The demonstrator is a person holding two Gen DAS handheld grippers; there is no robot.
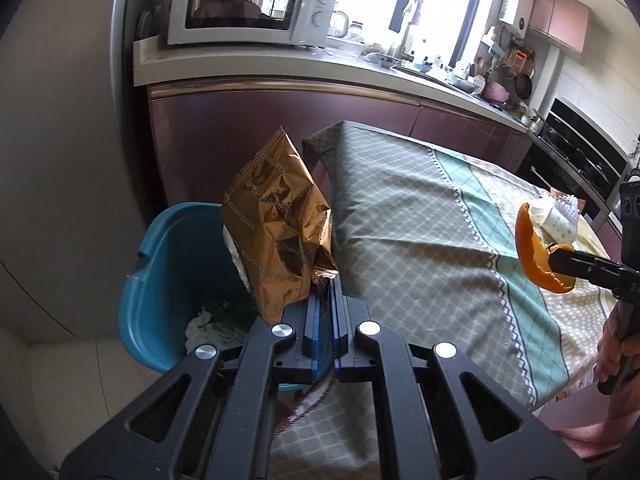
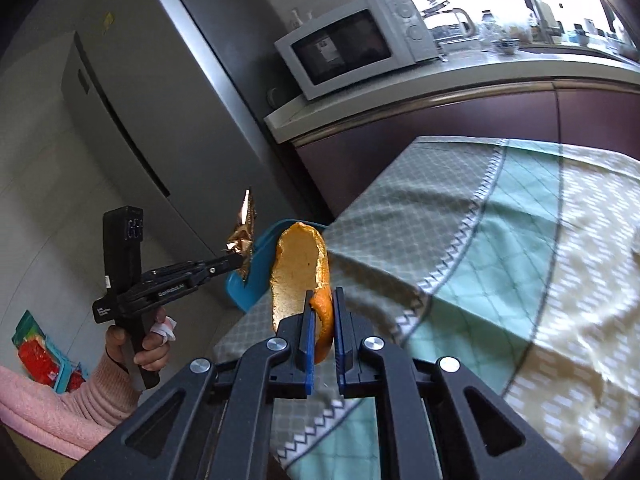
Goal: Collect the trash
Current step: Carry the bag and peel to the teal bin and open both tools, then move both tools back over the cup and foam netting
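Gold foil snack bag [image 1: 276, 220] pinched in the left claw [image 1: 324, 292], hanging over the blue bin [image 1: 160, 280] beside the desk [image 1: 420, 208]. Orange peel [image 2: 300, 276] clamped in the right claw [image 2: 322, 312], above the desk's chequered cloth.

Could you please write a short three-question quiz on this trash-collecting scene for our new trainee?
1. Multiple choice: what does the left claw grip? A) a gold snack bag B) a cup C) a spoon
2. True or false: the right claw holds nothing.
3. Fill in: the blue bin stands on the floor beside the ____ covered with a patterned cloth.

Key
1. A: the gold snack bag is pinched at its lower edge and hangs over the bin.
2. False: it is shut on an orange peel.
3. table.
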